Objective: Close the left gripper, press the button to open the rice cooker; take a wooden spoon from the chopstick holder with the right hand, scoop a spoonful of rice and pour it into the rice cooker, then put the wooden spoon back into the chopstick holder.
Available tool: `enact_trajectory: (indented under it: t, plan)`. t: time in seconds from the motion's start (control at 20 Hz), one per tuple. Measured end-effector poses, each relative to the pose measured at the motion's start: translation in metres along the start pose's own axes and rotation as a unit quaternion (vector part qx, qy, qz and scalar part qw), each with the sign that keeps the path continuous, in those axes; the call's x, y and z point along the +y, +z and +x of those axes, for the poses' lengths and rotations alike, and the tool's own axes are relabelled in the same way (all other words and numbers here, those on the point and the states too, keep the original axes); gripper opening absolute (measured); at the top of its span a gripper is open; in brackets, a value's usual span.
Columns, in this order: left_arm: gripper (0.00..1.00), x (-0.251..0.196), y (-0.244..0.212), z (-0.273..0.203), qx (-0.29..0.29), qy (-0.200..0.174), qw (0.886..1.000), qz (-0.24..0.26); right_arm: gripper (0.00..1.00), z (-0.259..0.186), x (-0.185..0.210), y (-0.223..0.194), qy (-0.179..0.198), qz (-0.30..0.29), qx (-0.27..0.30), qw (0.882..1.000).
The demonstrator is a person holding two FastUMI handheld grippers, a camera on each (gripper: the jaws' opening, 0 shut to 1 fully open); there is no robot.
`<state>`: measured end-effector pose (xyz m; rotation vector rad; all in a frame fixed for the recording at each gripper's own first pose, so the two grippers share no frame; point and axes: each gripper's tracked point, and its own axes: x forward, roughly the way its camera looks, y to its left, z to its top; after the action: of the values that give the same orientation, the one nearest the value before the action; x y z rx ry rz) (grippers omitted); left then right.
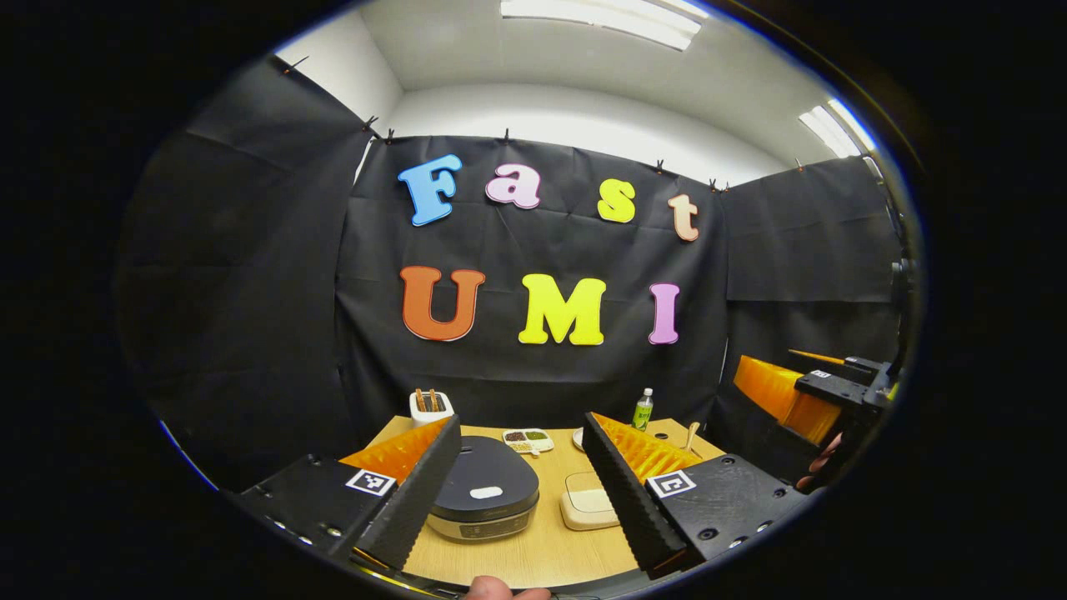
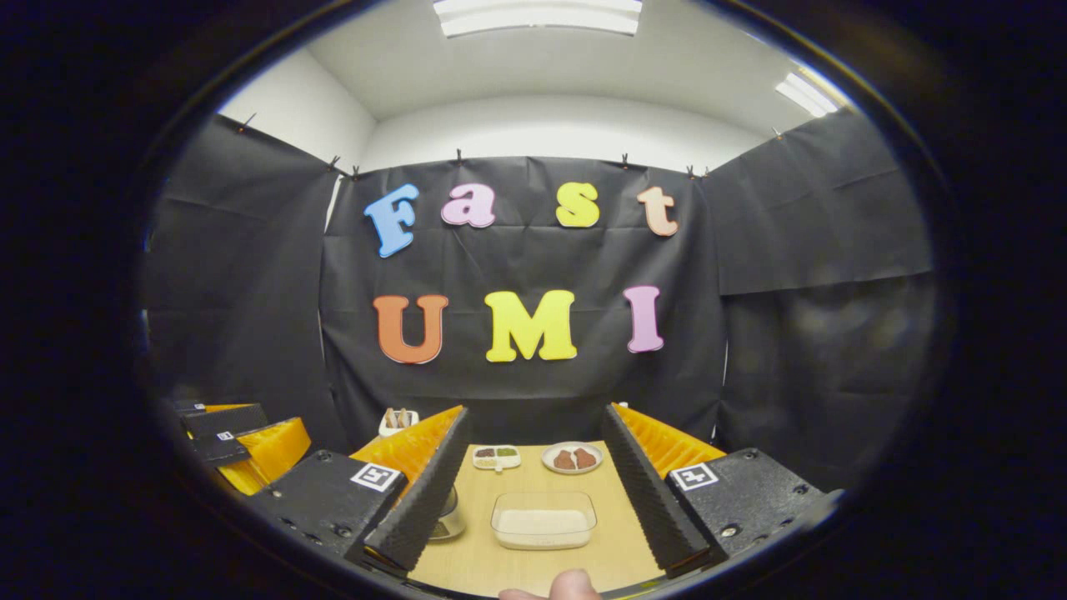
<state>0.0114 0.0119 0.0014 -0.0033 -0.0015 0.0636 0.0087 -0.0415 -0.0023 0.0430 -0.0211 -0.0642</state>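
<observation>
While the rice cooker (image 1: 486, 492) is seen lid-down on the near left of the wooden table (image 1: 546, 546), the left gripper (image 1: 521, 492) is held released above it; the chopstick holder (image 1: 431, 406) is set far left; the right gripper (image 2: 533, 508) is spread wide above the rice container (image 2: 543, 520).

We are seeing the dark, round cooker (image 1: 485, 493) sitting lid-shut on the table's left side. The white holder (image 1: 431, 406) is standing behind it with spoons upright, and the clear rice tub (image 2: 543, 520) is lying right of the cooker.
</observation>
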Motion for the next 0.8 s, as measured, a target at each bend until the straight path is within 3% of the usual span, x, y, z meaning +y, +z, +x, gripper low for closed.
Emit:
enact_trajectory:
  t: [0.8]
  plan:
    - [0.94, 0.017, -0.007, 0.003, 0.027, 0.037, 0.999, -0.009, 1.0, 0.015, -0.003, -0.013, 0.005, 0.009, 0.004, 1.0]
